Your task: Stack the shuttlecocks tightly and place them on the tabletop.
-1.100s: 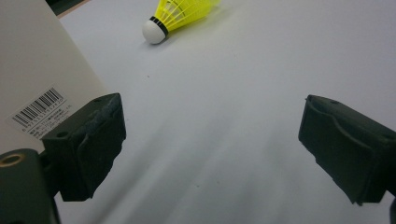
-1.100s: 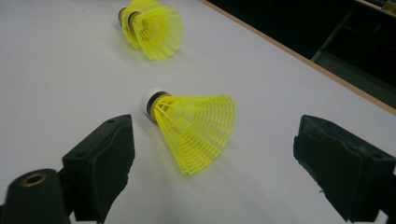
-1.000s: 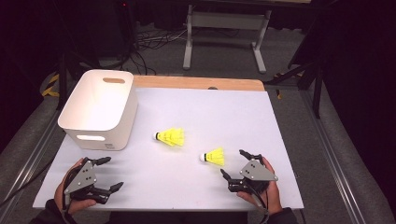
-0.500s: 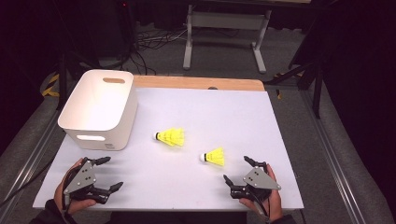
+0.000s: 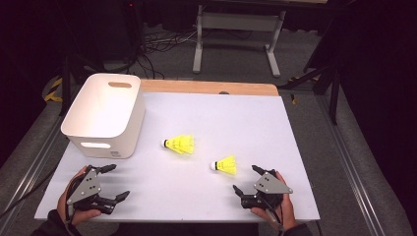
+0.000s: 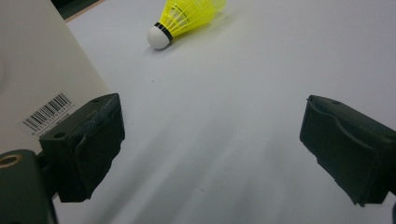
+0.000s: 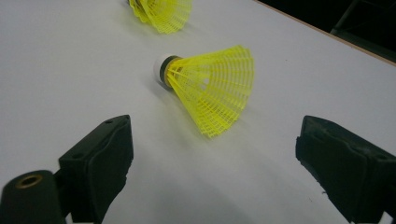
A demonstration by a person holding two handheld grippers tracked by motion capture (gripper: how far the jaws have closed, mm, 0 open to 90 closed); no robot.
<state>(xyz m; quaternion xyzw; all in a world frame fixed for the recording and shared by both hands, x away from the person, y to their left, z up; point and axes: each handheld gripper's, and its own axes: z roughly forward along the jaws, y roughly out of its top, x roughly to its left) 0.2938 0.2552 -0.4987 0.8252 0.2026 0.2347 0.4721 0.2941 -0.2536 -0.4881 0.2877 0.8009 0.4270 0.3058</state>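
The white surface [image 5: 246,123] is bright and evenly lit from above, while the room around it is very dark. Shadows are soft and short; a weak one lies under the near shuttlecock [image 7: 212,88]. The high view is a little grainy and soft. In both gripper views the black jaws at the bottom are blurred, with faint smeared shadows before them.

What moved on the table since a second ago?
The right gripper slid back a little toward the person, away from the nearer shuttlecock, jaws open. The left gripper, both shuttlecocks and the white bin stayed put. Nothing was grabbed.
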